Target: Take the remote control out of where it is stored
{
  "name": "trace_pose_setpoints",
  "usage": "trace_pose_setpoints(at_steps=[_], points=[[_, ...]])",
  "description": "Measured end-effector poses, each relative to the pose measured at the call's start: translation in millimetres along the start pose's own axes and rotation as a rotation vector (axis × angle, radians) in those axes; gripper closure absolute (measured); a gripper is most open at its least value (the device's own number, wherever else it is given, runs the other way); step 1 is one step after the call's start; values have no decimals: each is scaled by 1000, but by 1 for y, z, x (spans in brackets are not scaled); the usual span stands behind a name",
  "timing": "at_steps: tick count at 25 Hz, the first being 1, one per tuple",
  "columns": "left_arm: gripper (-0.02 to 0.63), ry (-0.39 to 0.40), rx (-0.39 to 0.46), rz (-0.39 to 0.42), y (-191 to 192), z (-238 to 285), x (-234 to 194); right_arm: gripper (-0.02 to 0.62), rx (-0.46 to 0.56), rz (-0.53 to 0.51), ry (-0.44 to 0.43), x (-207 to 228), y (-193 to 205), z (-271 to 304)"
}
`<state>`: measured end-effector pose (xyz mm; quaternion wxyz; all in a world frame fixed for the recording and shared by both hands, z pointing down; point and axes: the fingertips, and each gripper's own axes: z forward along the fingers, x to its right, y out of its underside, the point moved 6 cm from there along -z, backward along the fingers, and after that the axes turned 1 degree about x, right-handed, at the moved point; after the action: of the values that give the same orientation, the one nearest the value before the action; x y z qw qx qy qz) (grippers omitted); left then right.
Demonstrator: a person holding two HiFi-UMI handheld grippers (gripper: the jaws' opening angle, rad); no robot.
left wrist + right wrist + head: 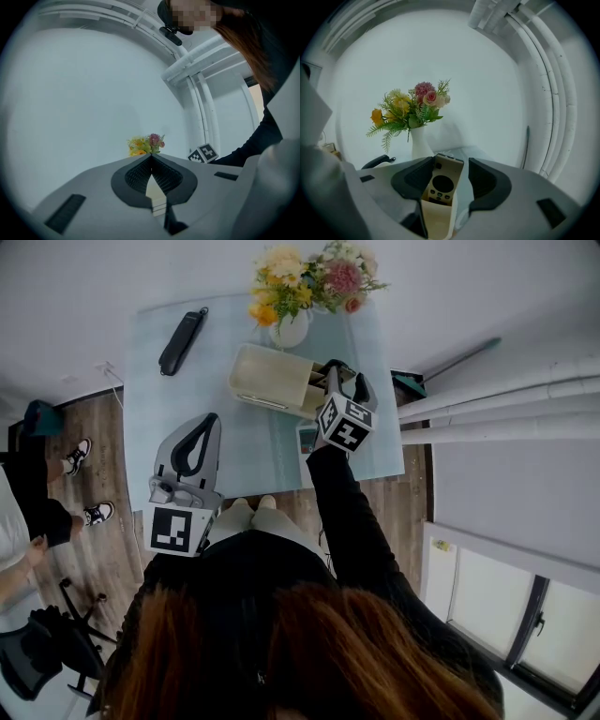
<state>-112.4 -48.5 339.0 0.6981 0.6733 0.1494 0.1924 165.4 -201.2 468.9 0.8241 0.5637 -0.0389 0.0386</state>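
The cream remote control (pixel 442 182), with a black round pad and small buttons, stands upright in a cream holder (pixel 436 220). My right gripper (pixel 451 164) is open, one dark pad on each side of the remote's upper half, with a clear gap at the right pad. In the head view the right gripper (pixel 344 374) is at the right end of the cream storage box (pixel 267 379) on the pale blue table (pixel 150 390); the remote is hidden there. My left gripper (pixel 211 418) hangs over the table's front part, shut and holding nothing (pixel 151 158).
A white vase of flowers (pixel 300 287) stands behind the box, and a black case (pixel 183 341) lies at the table's back left. A small white item (pixel 307 439) lies near the front edge. A person's feet (pixel 80 456) and an office chair (pixel 47 643) are at the left; white pipes (pixel 506 399) at the right.
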Motion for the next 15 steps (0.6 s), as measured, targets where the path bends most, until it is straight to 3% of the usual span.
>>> trace_pose_setpoints(at_steps=[8,15], points=[[601,-15,-36,0,4,-4,-2,367,-3,5,5,-4,3,7],[601,-18,-6,-2,0,-4,-2,383,26,-47,-18,-9,-2,5]])
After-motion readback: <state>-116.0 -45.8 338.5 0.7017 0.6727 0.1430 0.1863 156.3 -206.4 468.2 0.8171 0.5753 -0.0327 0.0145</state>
